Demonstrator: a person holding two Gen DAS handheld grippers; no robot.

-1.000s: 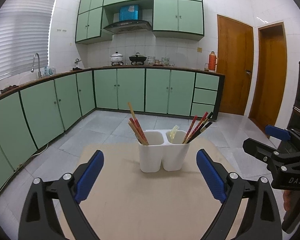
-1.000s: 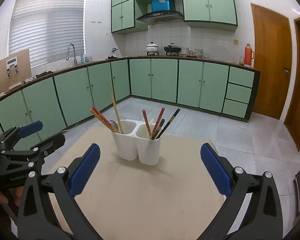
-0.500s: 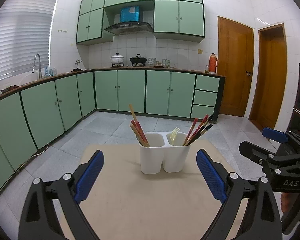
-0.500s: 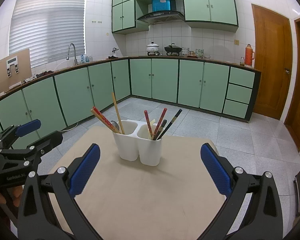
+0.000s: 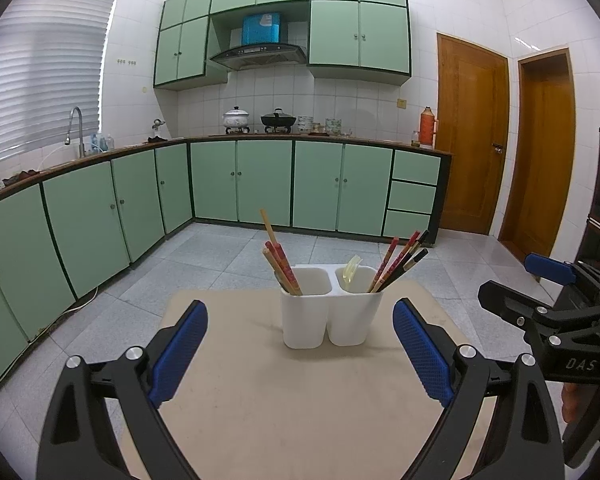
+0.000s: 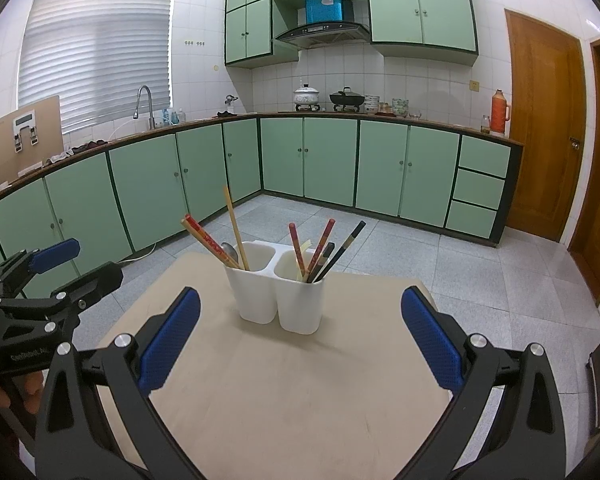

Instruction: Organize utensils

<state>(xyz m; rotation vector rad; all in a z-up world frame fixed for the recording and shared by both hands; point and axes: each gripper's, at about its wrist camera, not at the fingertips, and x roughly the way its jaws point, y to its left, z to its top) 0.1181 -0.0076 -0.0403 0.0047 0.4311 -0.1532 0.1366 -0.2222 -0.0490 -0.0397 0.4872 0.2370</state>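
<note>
While both my grippers hang wide and empty, the white holder (image 5: 331, 312) stands mid-table (image 5: 300, 420).
Left gripper (image 5: 300, 352) and right gripper (image 6: 300, 340) point at it from well apart; chopsticks (image 6: 208, 238) and a spoon (image 6: 230, 251) lean in one compartment, more chopsticks (image 6: 320, 248) and a yellow fork (image 5: 351, 270) in the other.

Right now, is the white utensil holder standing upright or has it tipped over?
Upright. The white utensil holder sits flat on the table, both openings facing up, with chopsticks leaning out the top.
</note>
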